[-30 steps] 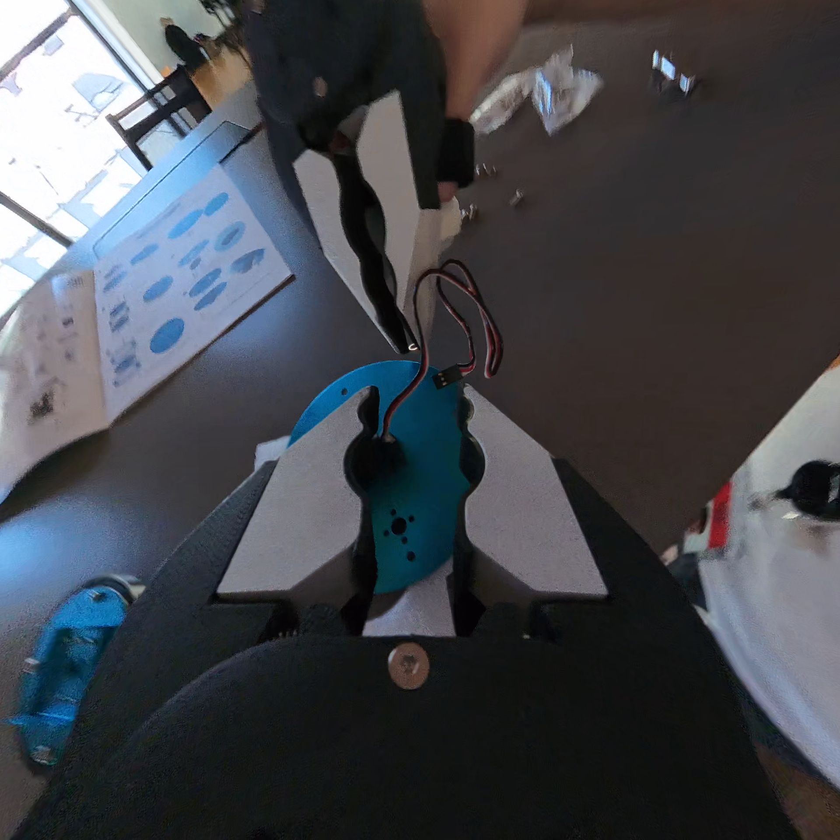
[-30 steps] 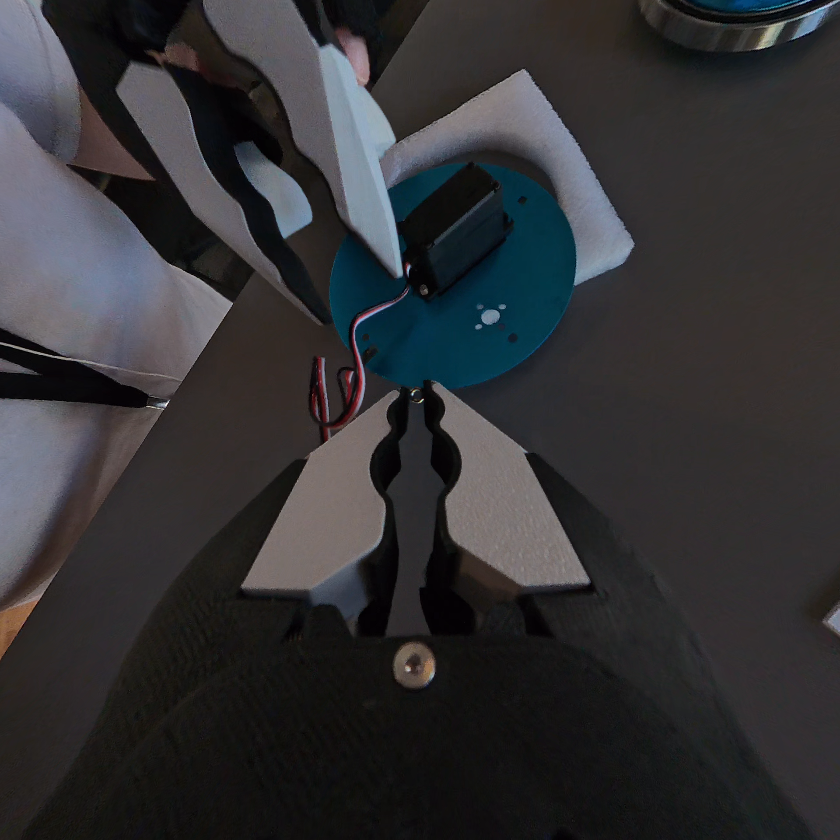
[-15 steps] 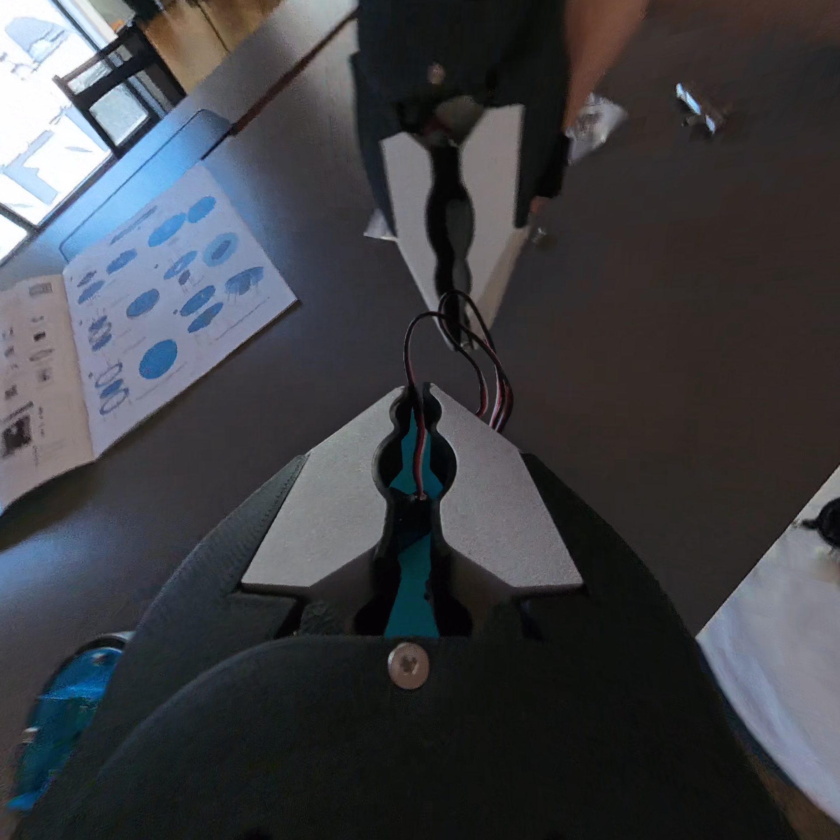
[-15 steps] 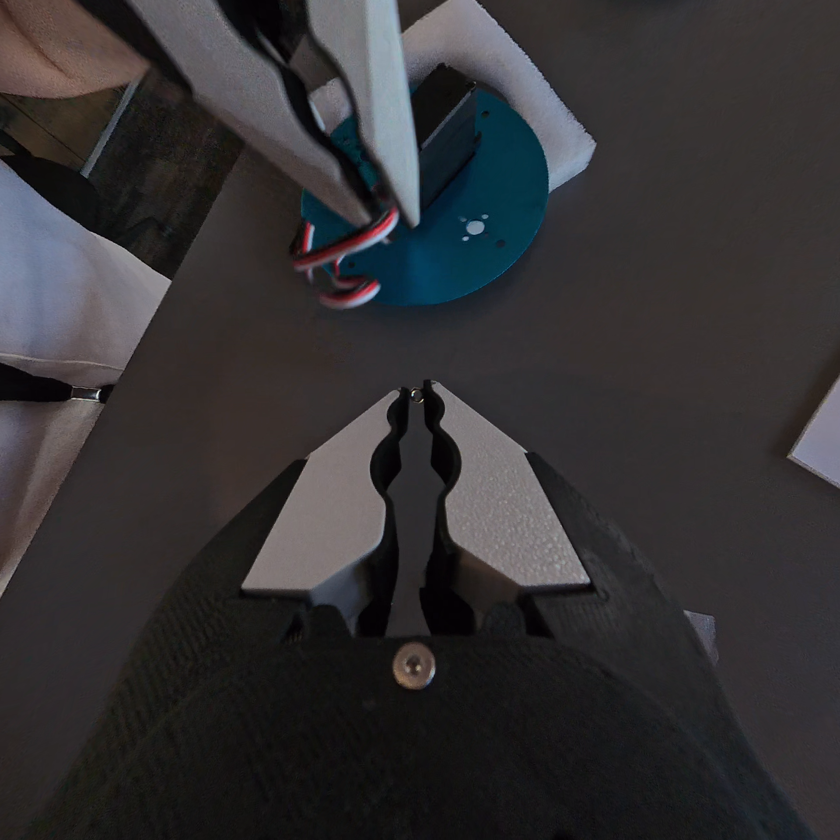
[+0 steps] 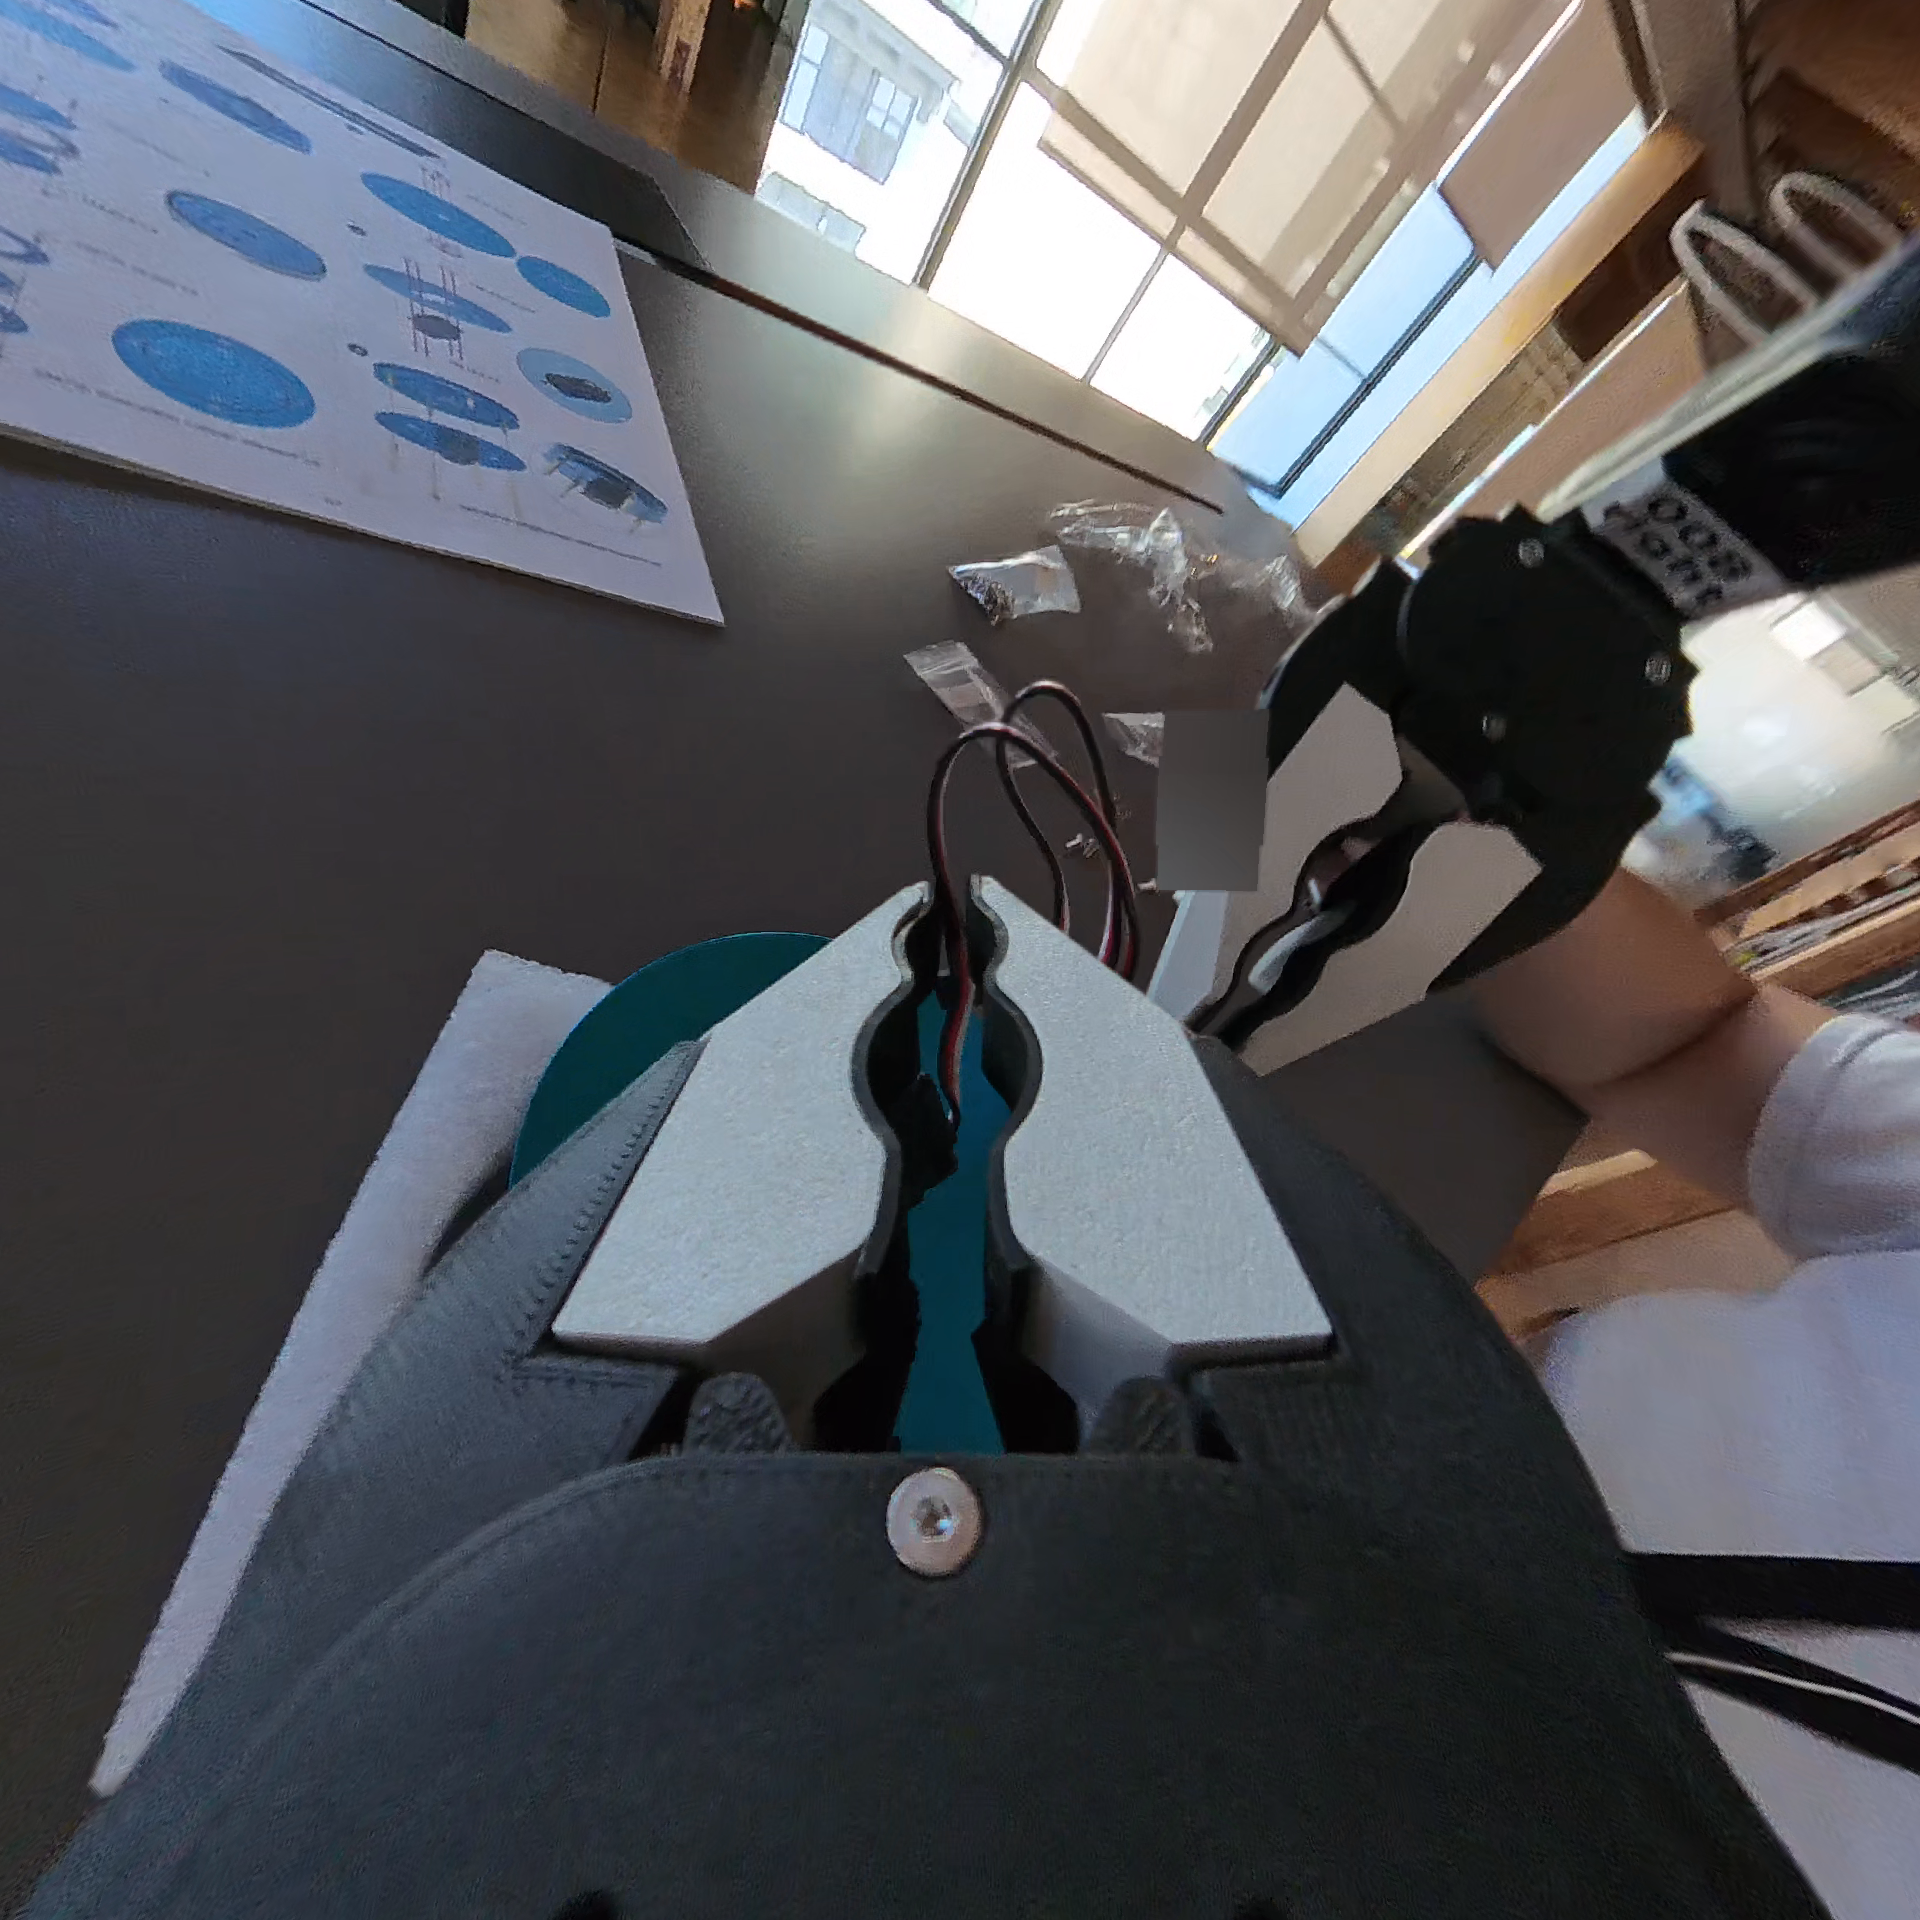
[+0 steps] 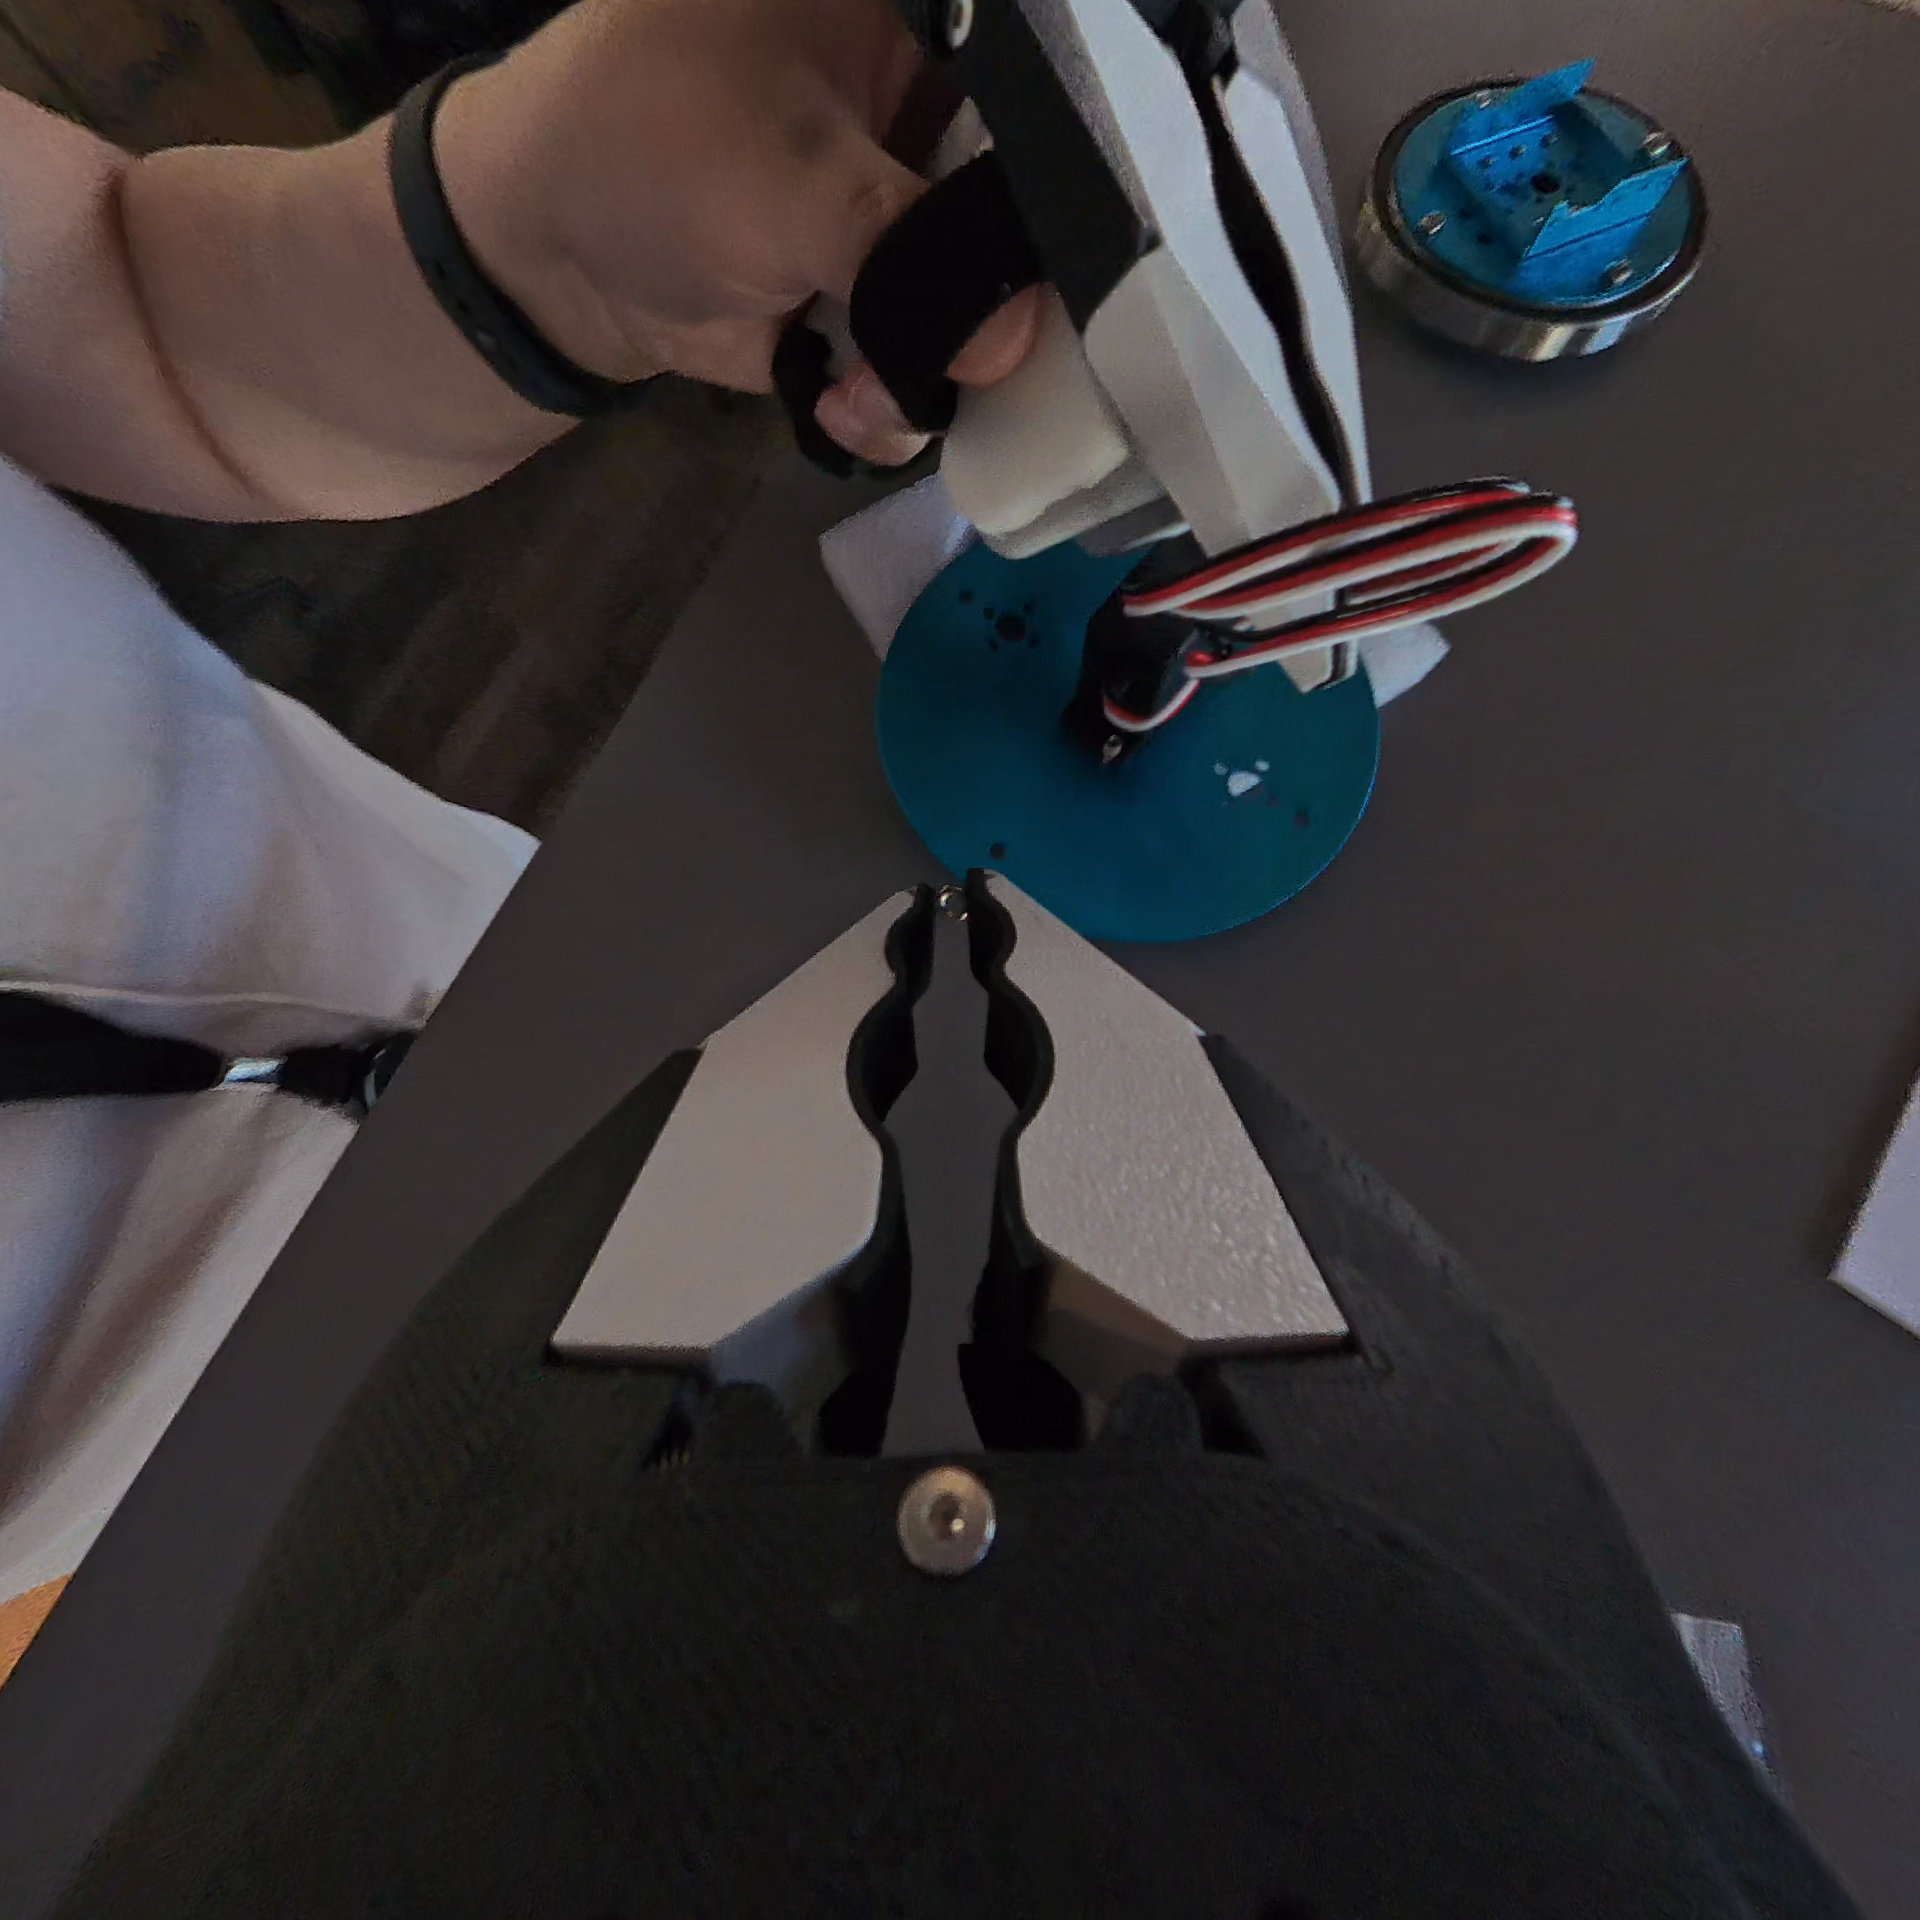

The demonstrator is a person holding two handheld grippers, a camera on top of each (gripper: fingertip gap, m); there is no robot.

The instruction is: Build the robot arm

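Note:
A blue round plate (image 6: pixel 1039 831) with a black servo (image 6: pixel 1132 665) on it lies partly on a white foam pad (image 5: pixel 457 1091) on the dark table. My left gripper (image 5: pixel 951 904) is shut on the servo's red, white and black cable (image 5: pixel 1039 748), which loops up out of the tips. In the right wrist view the cable loop (image 6: pixel 1403 561) hangs beside the left gripper's white fingers (image 6: pixel 1247 312) over the servo. My right gripper (image 6: pixel 948 899) is shut on a tiny metal part (image 6: pixel 949 904), just short of the plate's near edge. It also shows in the left wrist view (image 5: pixel 1216 1023).
A blue assembly in a metal ring (image 6: pixel 1538 208) stands beyond the plate. An illustrated sheet (image 5: pixel 312 312), clear plastic bags (image 5: pixel 1143 561) and small loose screws (image 5: pixel 1081 847) lie farther off. A white sheet (image 6: pixel 1881 1226) is at the right. The table edge and a white shirt (image 6: pixel 208 831) are left. Some 7 cm of space lies between my two pairs of fingers.
My left gripper has closed on the cable and tilted up, lifting the loop; its view swung toward the windows. My right gripper moved back close to the plate's edge, still shut on the tiny part.

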